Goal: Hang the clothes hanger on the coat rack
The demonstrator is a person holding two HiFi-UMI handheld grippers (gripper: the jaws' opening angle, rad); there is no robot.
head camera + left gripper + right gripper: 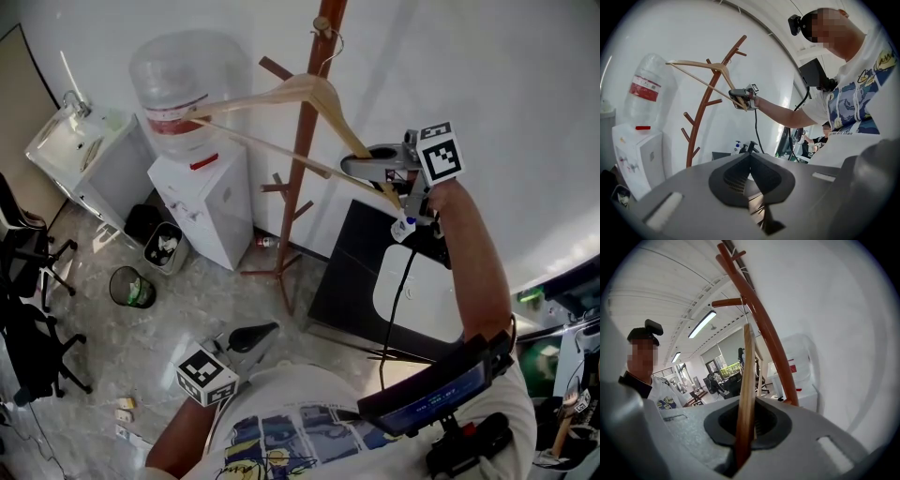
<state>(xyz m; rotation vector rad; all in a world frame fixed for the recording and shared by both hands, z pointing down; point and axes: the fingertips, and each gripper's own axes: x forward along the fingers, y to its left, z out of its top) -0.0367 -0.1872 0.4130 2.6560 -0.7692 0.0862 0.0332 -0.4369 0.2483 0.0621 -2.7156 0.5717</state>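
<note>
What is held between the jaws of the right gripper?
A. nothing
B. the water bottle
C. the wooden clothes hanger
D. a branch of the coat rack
C: in the right gripper view, the right gripper is shut on the wooden clothes hanger, whose wood rises from between its jaws.

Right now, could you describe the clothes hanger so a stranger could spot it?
Find the tall brown coat rack by the white wall. Near its top, the right gripper holds the hanger: pale wood, triangular, unlike the rack's dark pegs.
</note>
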